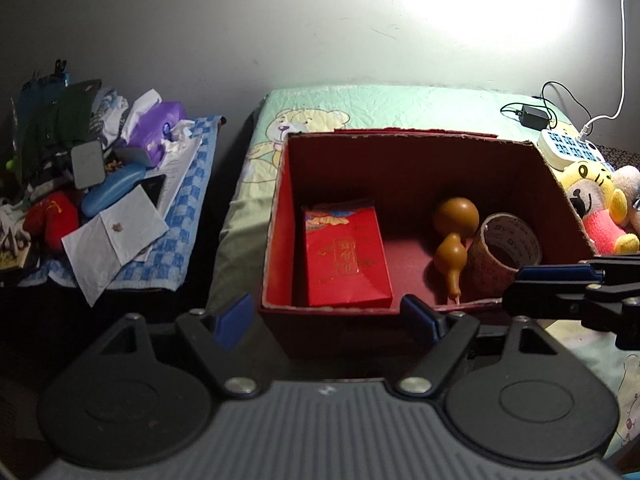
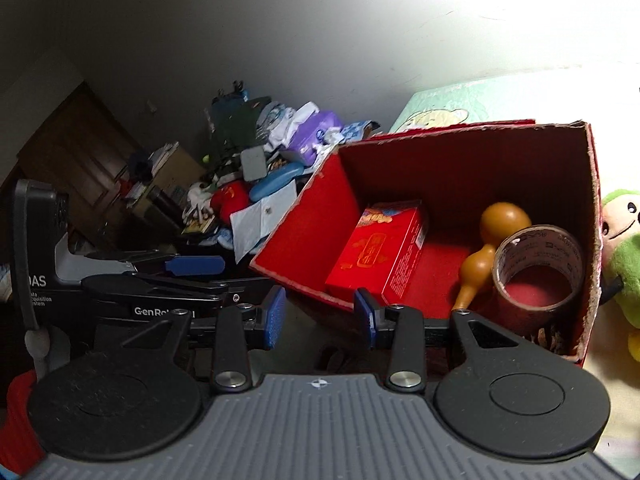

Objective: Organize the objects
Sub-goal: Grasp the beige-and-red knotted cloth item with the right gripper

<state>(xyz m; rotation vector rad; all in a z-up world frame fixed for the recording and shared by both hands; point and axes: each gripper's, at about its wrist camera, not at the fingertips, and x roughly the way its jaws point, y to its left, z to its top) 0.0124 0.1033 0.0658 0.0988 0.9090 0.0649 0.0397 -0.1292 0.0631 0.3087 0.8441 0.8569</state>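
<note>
Box (image 1: 280, 216), red inside and open at the top, sits on the bed (image 1: 360, 108) against the wall; it already holds a red packet (image 1: 346, 258), a gourd (image 1: 454, 236) and a tape roll (image 1: 506, 252). The pile (image 1: 104, 184) of loose things lies on a checked cloth to the left, apart from the bed.

Left tool (image 1: 330, 316) stands wide open and empty, its pads level with the box's near wall. Right tool (image 2: 320, 316) is about half open with nothing between its pads, hanging just short of the same wall.

What could go wrong, in my judgement:
- Both tools crowd the near rim; a low pass could catch the cardboard and drag or tip the box on the soft bed.
- The gourd leans against the tape roll; a knock to either could send them rolling.
- The pile is stacked loosely, so pulling one piece could spill papers or the tissue pack (image 1: 158, 128) off the cloth's edge.
- The right tool's narrower gap may not admit bulkier things.

Hard to make out:
- The pile's left side is dark and tangled; several items there cannot be named.
- The box's near inside corner is hidden behind the tools.
- Plush toys (image 1: 600, 208) at the right are cut off by the frame edge.
- What the cloth lies on does not show.
</note>
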